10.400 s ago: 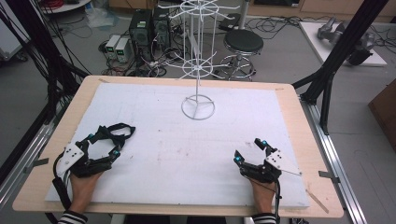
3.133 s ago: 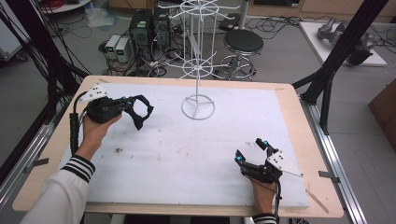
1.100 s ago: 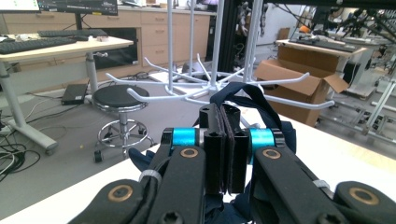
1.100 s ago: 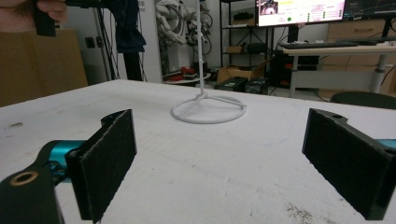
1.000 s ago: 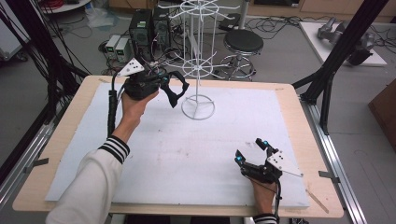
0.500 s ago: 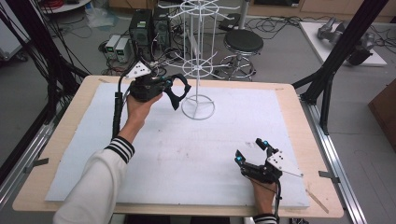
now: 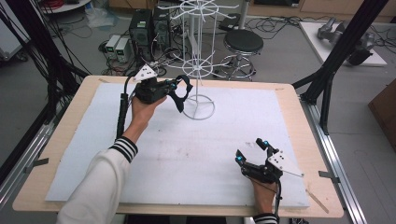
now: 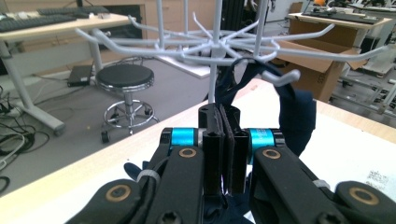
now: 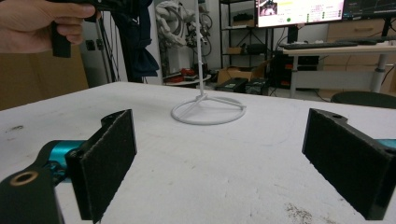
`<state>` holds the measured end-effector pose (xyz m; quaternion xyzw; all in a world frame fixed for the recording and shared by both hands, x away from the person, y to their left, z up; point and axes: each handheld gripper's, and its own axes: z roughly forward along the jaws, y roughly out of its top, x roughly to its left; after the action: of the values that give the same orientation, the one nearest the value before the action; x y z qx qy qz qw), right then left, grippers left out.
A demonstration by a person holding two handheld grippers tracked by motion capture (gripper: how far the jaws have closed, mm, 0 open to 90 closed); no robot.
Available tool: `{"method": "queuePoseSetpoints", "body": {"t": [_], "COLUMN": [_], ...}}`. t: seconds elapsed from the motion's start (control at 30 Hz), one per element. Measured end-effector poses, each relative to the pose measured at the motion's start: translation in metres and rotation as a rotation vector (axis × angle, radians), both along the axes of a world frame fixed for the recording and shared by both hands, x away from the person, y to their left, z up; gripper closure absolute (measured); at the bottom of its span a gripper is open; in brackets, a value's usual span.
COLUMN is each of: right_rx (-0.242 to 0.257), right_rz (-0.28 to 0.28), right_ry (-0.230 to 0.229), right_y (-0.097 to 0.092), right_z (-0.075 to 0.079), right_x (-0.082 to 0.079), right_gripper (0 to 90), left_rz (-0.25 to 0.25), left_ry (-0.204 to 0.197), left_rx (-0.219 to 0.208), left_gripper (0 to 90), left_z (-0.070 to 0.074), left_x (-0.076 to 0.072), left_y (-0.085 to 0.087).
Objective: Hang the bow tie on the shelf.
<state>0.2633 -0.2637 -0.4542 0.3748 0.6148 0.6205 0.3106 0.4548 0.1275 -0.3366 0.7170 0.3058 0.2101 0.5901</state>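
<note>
My left gripper (image 7: pixel 173 88) is held above the table's far side, just left of the white wire rack (image 7: pixel 200 70), and its jaws are shut on a dark blue fabric loop (image 7: pixel 181 95). In the left gripper view the left gripper (image 8: pixel 223 116) pinches that fabric loop (image 8: pixel 296 112). The fabric rises to the rack's hooks (image 8: pixel 280 77), and I cannot tell whether it rests on one. My right gripper (image 7: pixel 250 150) lies on the white mat near the front right. Its jaws stand open with nothing between the pads (image 9: pixel 109 158).
The rack's ring base (image 7: pixel 200 108) stands on the white mat (image 7: pixel 196 154) at the far centre. A stool (image 7: pixel 243 42), computer boxes (image 7: pixel 142 28) and cables lie beyond the table's far edge. Black frame struts (image 7: pixel 336 51) rise at both sides.
My left hand, first resting at the front left, has carried the fabric loop up and right to the rack, then a little lower in the last second. The right gripper has stayed put.
</note>
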Motion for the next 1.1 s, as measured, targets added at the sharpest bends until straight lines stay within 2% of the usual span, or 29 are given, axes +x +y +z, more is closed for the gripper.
{"method": "queuePoseSetpoints", "body": {"t": [0.03, 0.07, 0.17, 0.3, 0.37, 0.43, 0.5, 0.7, 0.73, 0.83, 0.87, 0.93, 1.1], "right_rx": [-0.001, -0.001, -0.001, -0.001, -0.001, -0.002, -0.004, -0.014, -0.015, -0.012, -0.013, -0.013, -0.014], "right_rz": [0.000, -0.001, -0.002, -0.002, -0.002, -0.002, -0.002, -0.004, -0.005, -0.006, -0.007, -0.007, -0.006], "right_ry": [-0.003, -0.004, -0.008, -0.005, -0.005, -0.009, -0.009, -0.016, -0.015, -0.014, -0.016, -0.015, -0.012], "right_y": [0.000, 0.000, 0.000, 0.000, 0.000, 0.000, 0.000, 0.001, 0.001, 0.001, 0.001, 0.001, 0.001], "right_z": [0.000, 0.000, 0.000, 0.000, 0.000, 0.000, 0.000, 0.000, 0.000, 0.000, 0.000, 0.000, 0.000], "right_x": [0.000, 0.000, 0.000, 0.000, 0.000, 0.000, 0.000, -0.001, -0.001, 0.000, 0.000, 0.000, -0.001], "right_gripper": [8.9, 9.0, 9.0, 9.0, 9.0, 8.9, 9.0, 8.9, 9.0, 8.9, 9.0, 9.0, 8.9], "left_rz": [0.005, 0.012, 0.031, 0.027, 0.010, 0.000, 0.000, 0.002, 0.010, 0.048, 0.057, 0.104, 0.168], "left_ry": [0.011, 0.023, 0.020, 0.002, -0.005, -0.012, -0.028, -0.085, -0.103, -0.123, -0.128, -0.140, -0.195], "left_rx": [-0.001, 0.004, 0.009, 0.025, 0.020, 0.019, 0.011, -0.003, -0.019, -0.060, -0.061, -0.095, -0.162], "left_gripper": [83.0, 75.6, 49.8, 23.2, 15.0, 14.3, 14.2, 14.7, 14.7, 14.6, 14.6, 13.6, 13.3], "left_z": [-0.001, -0.002, -0.004, -0.008, -0.012, -0.018, -0.027, -0.060, -0.065, -0.078, -0.081, -0.088, -0.107], "left_x": [0.001, 0.001, 0.000, -0.004, -0.008, -0.017, -0.032, -0.098, -0.109, -0.136, -0.143, -0.158, -0.184], "left_y": [-0.002, -0.003, -0.006, -0.002, 0.005, 0.015, 0.029, 0.082, 0.091, 0.117, 0.124, 0.136, 0.155]}}
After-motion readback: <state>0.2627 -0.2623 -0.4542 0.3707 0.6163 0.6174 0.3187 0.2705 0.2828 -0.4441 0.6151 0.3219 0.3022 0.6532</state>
